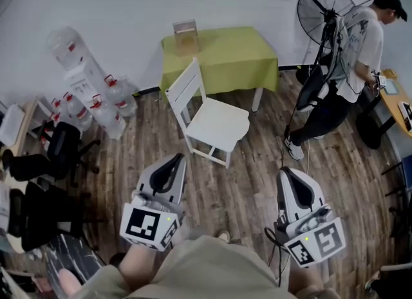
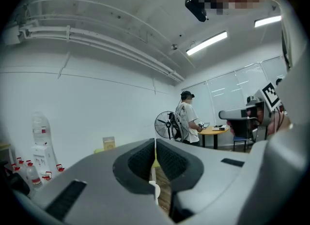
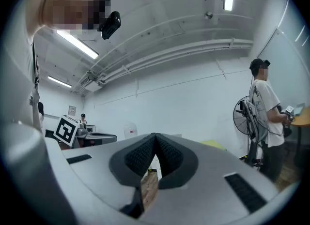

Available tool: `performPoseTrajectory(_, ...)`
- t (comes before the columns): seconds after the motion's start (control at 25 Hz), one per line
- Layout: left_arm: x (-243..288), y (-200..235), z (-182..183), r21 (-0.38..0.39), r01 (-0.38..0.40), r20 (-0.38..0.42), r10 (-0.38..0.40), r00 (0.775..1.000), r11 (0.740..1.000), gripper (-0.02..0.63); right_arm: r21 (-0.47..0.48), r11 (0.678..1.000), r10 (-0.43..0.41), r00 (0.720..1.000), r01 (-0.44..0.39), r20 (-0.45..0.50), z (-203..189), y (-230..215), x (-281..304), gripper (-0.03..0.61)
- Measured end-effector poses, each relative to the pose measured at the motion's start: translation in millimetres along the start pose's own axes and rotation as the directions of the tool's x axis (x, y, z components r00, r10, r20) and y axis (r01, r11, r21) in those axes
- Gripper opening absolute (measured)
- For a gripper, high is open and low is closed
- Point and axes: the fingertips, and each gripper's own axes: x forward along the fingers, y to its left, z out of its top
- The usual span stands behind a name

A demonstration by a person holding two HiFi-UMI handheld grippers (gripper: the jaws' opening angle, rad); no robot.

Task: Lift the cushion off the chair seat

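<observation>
Head view: white cushion (image 1: 220,123) flat on chair (image 1: 185,89); left tool (image 1: 174,158), right tool (image 1: 286,173) closed, empty.

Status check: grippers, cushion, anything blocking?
Left gripper shut, empty. Right gripper shut, empty. White chair ahead, untouched; cushion hard to tell from seat. Only floor between grippers and chair.

head view looks steeply down from overhead, chair (image 1: 219,124) a little way ahead. both gripper views sit low, facing level along their jaws toward the white wall (image 2: 97,108) — all 3 share the fan (image 1: 322,11) and standing person (image 1: 360,40).
</observation>
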Motion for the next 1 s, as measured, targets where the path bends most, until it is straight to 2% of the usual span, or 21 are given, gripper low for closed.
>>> performPoseTrajectory(0.12,-1,-6,1,0.003,-0.004,0.001,0.004,1.0,1.0,0.028,-0.003,1.0,0.008,1.0,-0.008,-0.001,-1,-2,-6,0.021)
performPoseTrajectory(0.24,0,-5,4,0.037,-0.074,0.001,0.074,0.997,0.997,0.028,-0.02,0.999,-0.038,0.999,0.038,0.02,4,-15,-13,0.023)
performPoseTrajectory(0.28,1,-3,4,0.063,-0.109,0.002,0.109,0.994,0.992,0.029,-0.034,0.997,-0.067,0.997,0.068,0.025,5,-21,-15,0.076)
performPoseTrajectory(0.32,1,-2,4,0.087,-0.133,-0.002,0.134,0.991,0.987,0.054,-0.047,0.995,-0.09,0.996,0.091,0.024,4,-26,-16,0.213)
performPoseTrajectory(0.36,3,-1,3,0.097,-0.141,-0.008,0.143,0.99,0.985,0.157,-0.054,0.993,-0.105,0.994,0.106,0.019,3,-30,-17,0.259)
performPoseTrajectory(0.4,4,-1,0,0.089,-0.136,-0.011,0.137,0.99,0.987,0.202,-0.054,0.992,-0.116,0.993,0.116,0.015,0,-33,-17,0.259)
performPoseTrajectory(0.56,14,2,-10,0.027,-0.104,-0.004,0.104,0.995,0.994,0.202,-0.043,0.989,-0.139,0.99,0.139,0.005,-10,-41,-17,0.259)
performPoseTrajectory(1.0,63,19,-36,0.031,-0.053,-0.019,0.053,0.998,0.998,0.202,-0.028,0.988,-0.151,0.987,0.149,-0.063,-50,-68,21,0.259)
